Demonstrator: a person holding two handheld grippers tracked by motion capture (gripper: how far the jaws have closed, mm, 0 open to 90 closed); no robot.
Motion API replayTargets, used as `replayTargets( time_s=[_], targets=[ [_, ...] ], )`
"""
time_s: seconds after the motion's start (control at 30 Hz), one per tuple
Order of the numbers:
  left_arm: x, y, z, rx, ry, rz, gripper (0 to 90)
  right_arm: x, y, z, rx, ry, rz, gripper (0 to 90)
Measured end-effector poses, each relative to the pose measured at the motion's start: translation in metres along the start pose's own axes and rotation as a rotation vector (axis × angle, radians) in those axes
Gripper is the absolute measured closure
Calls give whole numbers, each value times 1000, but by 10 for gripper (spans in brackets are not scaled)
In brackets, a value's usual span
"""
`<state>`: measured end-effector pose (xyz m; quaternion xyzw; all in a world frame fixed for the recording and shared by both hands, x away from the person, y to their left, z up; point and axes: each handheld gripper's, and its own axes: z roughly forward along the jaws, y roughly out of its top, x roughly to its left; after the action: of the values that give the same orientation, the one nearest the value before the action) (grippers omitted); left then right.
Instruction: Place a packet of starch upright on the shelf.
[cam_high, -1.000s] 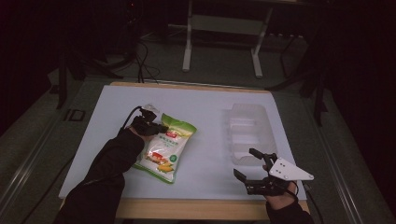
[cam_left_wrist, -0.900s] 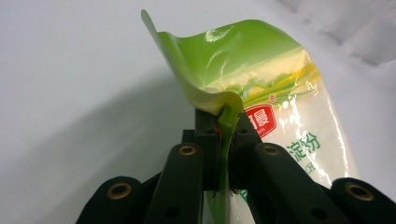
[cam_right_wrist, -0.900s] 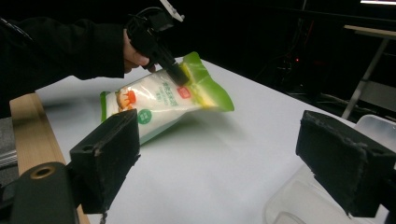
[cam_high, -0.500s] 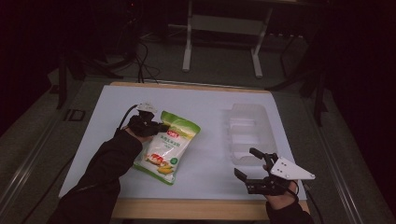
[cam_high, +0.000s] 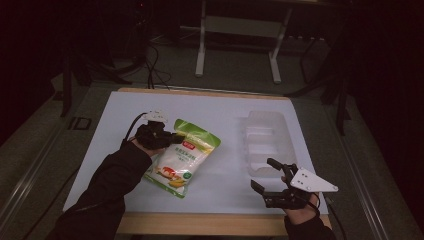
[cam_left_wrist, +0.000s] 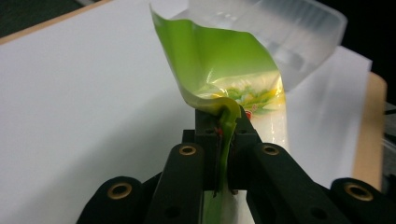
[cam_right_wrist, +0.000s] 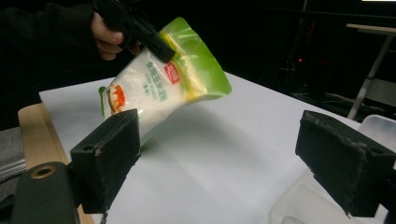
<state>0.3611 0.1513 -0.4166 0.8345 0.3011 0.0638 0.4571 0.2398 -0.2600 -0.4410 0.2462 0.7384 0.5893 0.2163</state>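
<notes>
I count one green-topped plastic pouch of white granules (cam_high: 182, 155), its upper edge pinched between the jaws of my left claw (cam_high: 170, 138). One clear, ribbed plastic tray (cam_high: 267, 140) lies just ahead of my right claw (cam_high: 266, 176), whose jaws stand wide apart. That makes two claws, one white table sheet (cam_high: 215, 112), and one light wooden table edge (cam_high: 200, 223) beneath it.
</notes>
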Motion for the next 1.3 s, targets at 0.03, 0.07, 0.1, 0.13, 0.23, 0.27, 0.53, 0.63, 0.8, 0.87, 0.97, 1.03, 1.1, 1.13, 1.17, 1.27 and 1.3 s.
replayTargets(
  time_s=[0.03,0.07,0.1,0.13,0.23,0.27,0.53,0.63,0.8,0.87,0.97,1.03,1.1,1.13,1.17,1.27,1.3],
  targets=[
    [-5,2,-2,-9,-12,5,870,0,0,0,0,-1,1,137],
    [-9,4,-4,-19,-14,13,870,0,0,0,0,1,3,138],
    [-12,5,-5,-29,-15,17,870,0,0,0,-1,0,4,137],
    [-18,8,-8,-36,-21,37,870,0,0,0,-1,-1,6,138],
    [-30,14,-13,-62,-10,75,871,-1,0,0,-2,1,11,138],
    [-33,16,-14,-70,-8,84,871,-1,0,0,0,2,12,137],
    [-39,30,-21,-176,14,77,872,-1,3,-1,-7,-10,18,138],
    [-43,36,-22,-214,9,73,872,-2,5,-1,-8,-17,31,138],
    [-55,46,-24,-277,-2,87,872,-4,13,0,-30,-13,55,138],
    [-60,50,-24,-303,-8,88,872,-4,17,1,-37,-6,62,138],
    [-68,56,-25,-324,-14,103,872,-5,25,6,-41,-9,53,138],
    [-73,58,-24,-340,-10,114,873,-6,32,12,-49,-19,52,142],
    [-79,61,-22,-353,-16,121,873,-7,36,19,-59,-16,72,142],
    [-80,62,-21,-353,-33,120,873,-8,37,24,-55,-16,78,142],
    [-83,64,-19,-354,-32,126,873,-8,38,28,-54,-10,85,142],
    [-87,66,-15,-355,-43,127,873,-8,40,39,-63,10,109,143],
    [-88,66,-13,-353,-59,120,873,-7,41,43,-67,21,119,143]
  ],
)
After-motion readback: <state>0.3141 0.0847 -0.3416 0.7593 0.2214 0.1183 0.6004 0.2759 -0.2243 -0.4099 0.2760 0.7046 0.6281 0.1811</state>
